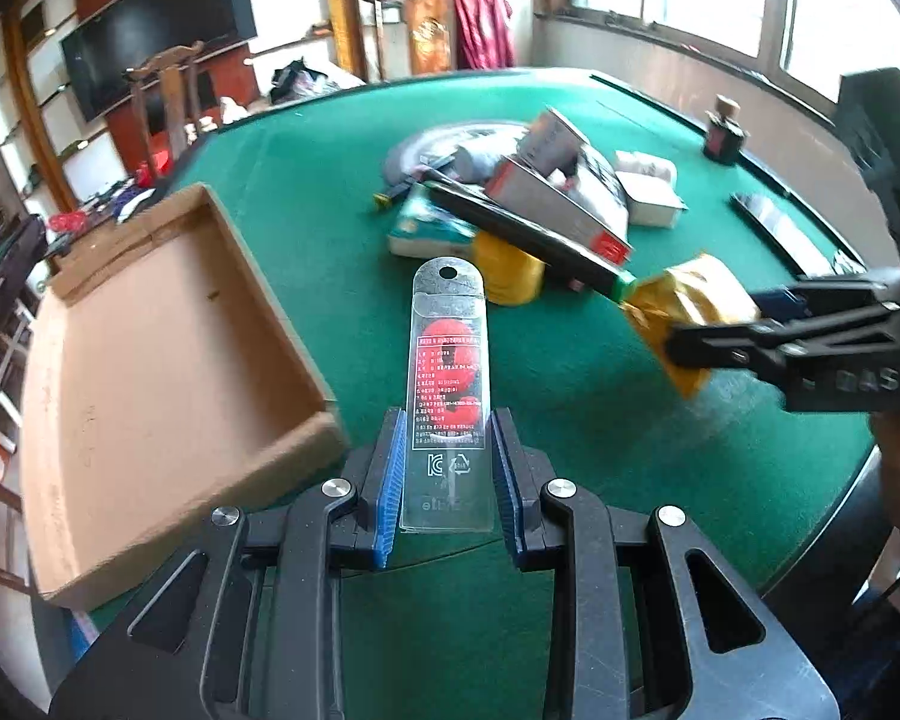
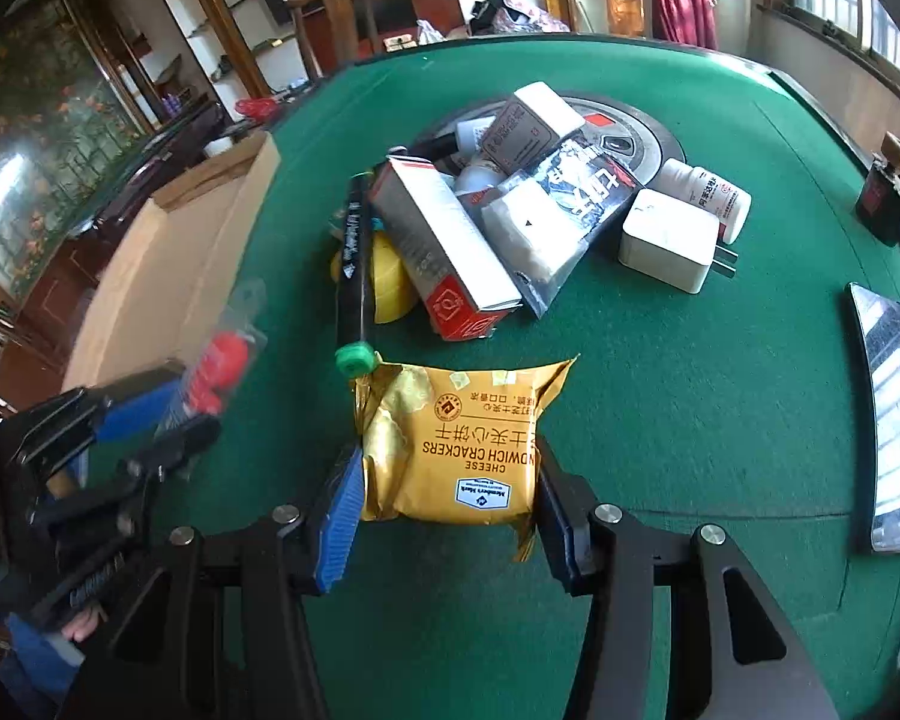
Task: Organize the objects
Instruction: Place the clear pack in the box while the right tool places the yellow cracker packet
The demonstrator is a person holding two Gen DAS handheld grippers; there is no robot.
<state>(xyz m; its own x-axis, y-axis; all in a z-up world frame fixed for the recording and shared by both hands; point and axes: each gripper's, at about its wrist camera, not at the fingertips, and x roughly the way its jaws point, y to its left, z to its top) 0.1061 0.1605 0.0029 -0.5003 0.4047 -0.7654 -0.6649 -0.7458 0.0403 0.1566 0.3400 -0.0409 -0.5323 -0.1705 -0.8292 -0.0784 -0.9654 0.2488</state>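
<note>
Above the green surface [image 1: 306, 228], the left claw [image 1: 447, 480] clamps a clear blister pack [image 1: 449, 384] lengthwise, pointing away, while the right claw [image 2: 447, 498] grips a gold cracker packet [image 2: 456, 444].

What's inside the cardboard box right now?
The cardboard box shows only a bare brown floor in the left wrist view. Its near corner is hidden behind the left gripper, which holds a clear packet.

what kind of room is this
Probably a home living or games room: a green felt table with a round centre hub, a wall television, and wooden chairs.
</note>
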